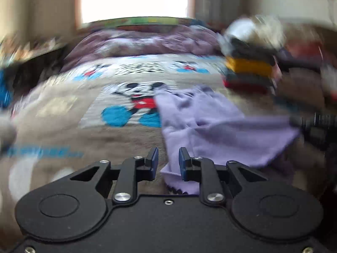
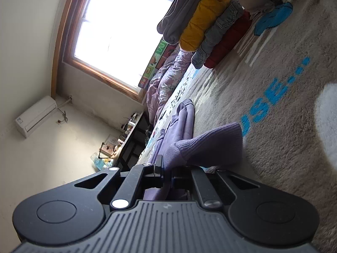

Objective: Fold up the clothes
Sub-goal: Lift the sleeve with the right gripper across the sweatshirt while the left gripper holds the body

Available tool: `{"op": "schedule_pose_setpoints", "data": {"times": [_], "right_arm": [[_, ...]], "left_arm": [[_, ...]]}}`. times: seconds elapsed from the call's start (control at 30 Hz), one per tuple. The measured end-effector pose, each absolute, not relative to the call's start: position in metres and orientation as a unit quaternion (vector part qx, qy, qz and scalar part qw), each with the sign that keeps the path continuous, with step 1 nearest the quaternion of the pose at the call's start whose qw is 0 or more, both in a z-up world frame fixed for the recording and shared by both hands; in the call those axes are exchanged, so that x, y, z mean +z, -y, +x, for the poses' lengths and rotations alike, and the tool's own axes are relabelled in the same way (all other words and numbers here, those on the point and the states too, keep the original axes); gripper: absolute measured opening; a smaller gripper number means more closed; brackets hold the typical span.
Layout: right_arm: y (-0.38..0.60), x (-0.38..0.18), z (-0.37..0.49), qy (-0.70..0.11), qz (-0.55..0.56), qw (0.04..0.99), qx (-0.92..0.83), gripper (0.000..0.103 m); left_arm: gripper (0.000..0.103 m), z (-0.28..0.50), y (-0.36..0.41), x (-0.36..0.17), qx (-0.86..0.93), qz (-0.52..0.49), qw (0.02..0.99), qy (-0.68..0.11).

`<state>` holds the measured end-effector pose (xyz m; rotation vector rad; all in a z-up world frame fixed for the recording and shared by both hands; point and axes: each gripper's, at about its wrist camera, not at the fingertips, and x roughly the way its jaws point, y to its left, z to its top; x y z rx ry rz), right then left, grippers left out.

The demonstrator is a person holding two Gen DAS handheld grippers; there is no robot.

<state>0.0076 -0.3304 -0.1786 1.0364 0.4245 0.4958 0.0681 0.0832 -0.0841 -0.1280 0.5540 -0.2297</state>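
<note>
Bright window [image 2: 118, 33] far ahead of your claws, white wall unit [image 2: 35, 116] beside it. Beige cartoon-print blanket [image 1: 63, 109] beneath both claws. Folded stack [image 1: 250, 71] ahead-right of left gripper [image 1: 168, 162]. Lilac garment [image 1: 210, 126] just ahead of it; jaws parted, empty. Your right gripper [image 2: 167, 171] pinches garment's ribbed cuff [image 2: 202, 147].

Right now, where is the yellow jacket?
The yellow jacket sits in the folded stack at the bed's far right, between grey clothes, beyond the purple top.
</note>
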Motion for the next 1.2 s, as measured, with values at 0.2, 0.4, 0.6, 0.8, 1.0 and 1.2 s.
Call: {"op": "schedule_pose_setpoints", "data": {"times": [0.2, 0.4, 0.6, 0.8, 1.0, 1.2], "right_arm": [[0.328, -0.178, 0.007, -0.205, 0.483, 0.822, 0.222, 0.008], [0.325, -0.178, 0.008, -0.201, 0.483, 0.827, 0.206, 0.008], [0.327, -0.176, 0.012, -0.191, 0.487, 0.827, 0.204, 0.008], [0.326, -0.162, 0.016, -0.190, 0.473, 0.837, 0.198, 0.008], [0.317, -0.143, 0.020, -0.203, 0.443, 0.856, 0.173, 0.008], [0.302, -0.108, 0.028, -0.208, 0.377, 0.886, 0.169, 0.008]], "left_arm": [[0.018, 0.057, -0.079, -0.103, -0.115, -0.101, 0.947, -0.283], [0.018, 0.046, -0.023, -0.143, -0.120, 0.103, 0.951, -0.265], [0.020, 0.048, -0.023, -0.152, -0.146, 0.125, 0.942, -0.276], [0.041, 0.028, -0.040, -0.125, -0.190, 0.095, 0.948, -0.236], [0.055, 0.021, -0.044, -0.128, -0.203, 0.123, 0.948, -0.211], [0.055, 0.020, -0.021, -0.142, -0.194, 0.199, 0.944, -0.178]]}}
